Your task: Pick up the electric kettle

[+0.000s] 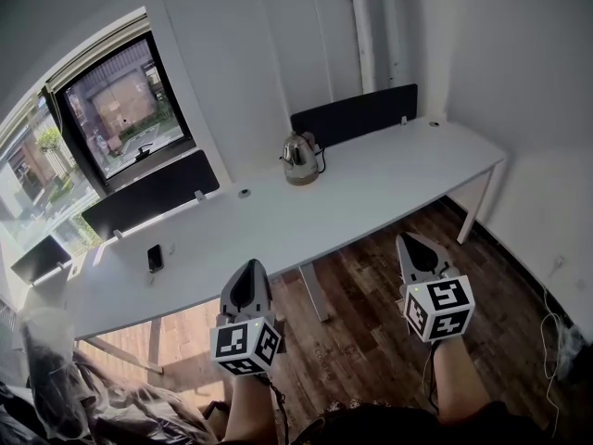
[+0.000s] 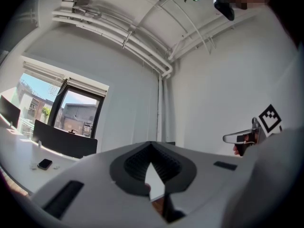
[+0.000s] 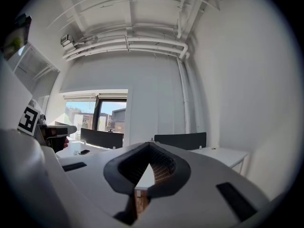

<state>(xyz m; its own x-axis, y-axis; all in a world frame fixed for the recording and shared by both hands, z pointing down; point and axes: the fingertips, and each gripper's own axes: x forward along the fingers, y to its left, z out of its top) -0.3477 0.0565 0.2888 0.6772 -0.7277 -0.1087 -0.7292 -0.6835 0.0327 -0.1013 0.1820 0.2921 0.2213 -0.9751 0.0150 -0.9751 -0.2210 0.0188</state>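
Note:
A shiny steel electric kettle (image 1: 301, 158) stands on the far side of the long white desk (image 1: 389, 179), next to a dark divider screen (image 1: 354, 115). Both grippers hang over the wooden floor in front of the desk, well short of the kettle. My left gripper (image 1: 251, 264) is shut and holds nothing. My right gripper (image 1: 406, 240) is also shut and empty. In the left gripper view the jaws (image 2: 151, 144) meet at a point, and in the right gripper view they (image 3: 148, 145) do the same. The kettle shows in neither gripper view.
A black phone (image 1: 155, 257) lies on the desk's left part. A second dark screen (image 1: 153, 193) and a window (image 1: 120, 109) stand behind it. Desk legs (image 1: 315, 290) reach the wooden floor (image 1: 371, 332). Crumpled cloth (image 1: 65, 387) lies at the bottom left, a cable (image 1: 554, 323) at the right.

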